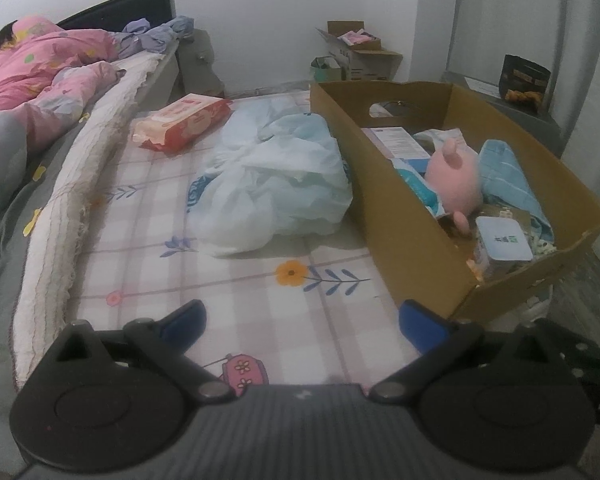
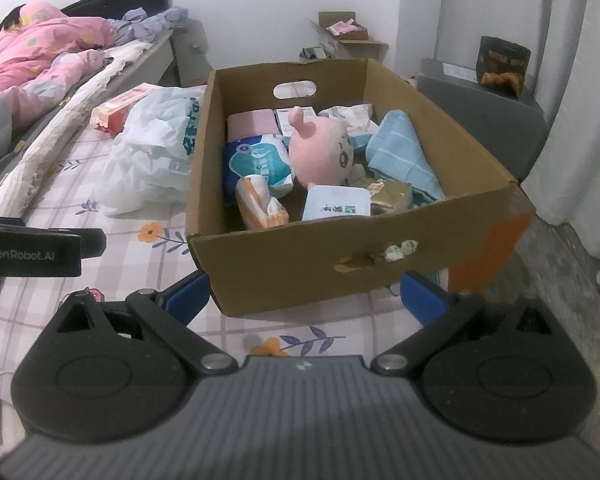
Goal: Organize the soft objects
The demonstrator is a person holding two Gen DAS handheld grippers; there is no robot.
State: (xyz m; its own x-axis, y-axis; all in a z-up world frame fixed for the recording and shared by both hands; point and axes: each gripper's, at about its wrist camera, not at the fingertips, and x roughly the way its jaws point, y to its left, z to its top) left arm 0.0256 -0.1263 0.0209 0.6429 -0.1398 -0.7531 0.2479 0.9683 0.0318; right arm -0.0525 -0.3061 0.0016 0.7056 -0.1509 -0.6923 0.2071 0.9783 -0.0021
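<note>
A cardboard box [image 2: 288, 264] [image 1: 396, 208] stands on the checked bed sheet [image 1: 228, 296]. Inside it lie a pink plush toy [image 2: 320, 150] [image 1: 454, 178], a blue folded cloth [image 2: 404, 156], tissue packs [image 2: 260, 160] and small packets. A crumpled white plastic bag [image 1: 276, 184] [image 2: 152, 156] lies left of the box, and a red wipes pack [image 1: 184, 120] farther back. My left gripper [image 1: 302, 326] is open over bare sheet, in front of the bag. My right gripper [image 2: 306, 292] is open just before the box's near wall, holding nothing. The left gripper's body [image 2: 32, 248] shows at the right wrist view's left edge.
A person in pink sleepwear [image 1: 32, 76] lies on the grey bed at the left, beside a rolled white blanket [image 1: 80, 184]. A grey cabinet [image 2: 484, 120] with a dark bag stands right of the box. More cardboard boxes [image 1: 360, 56] sit by the far wall. A curtain hangs at the right.
</note>
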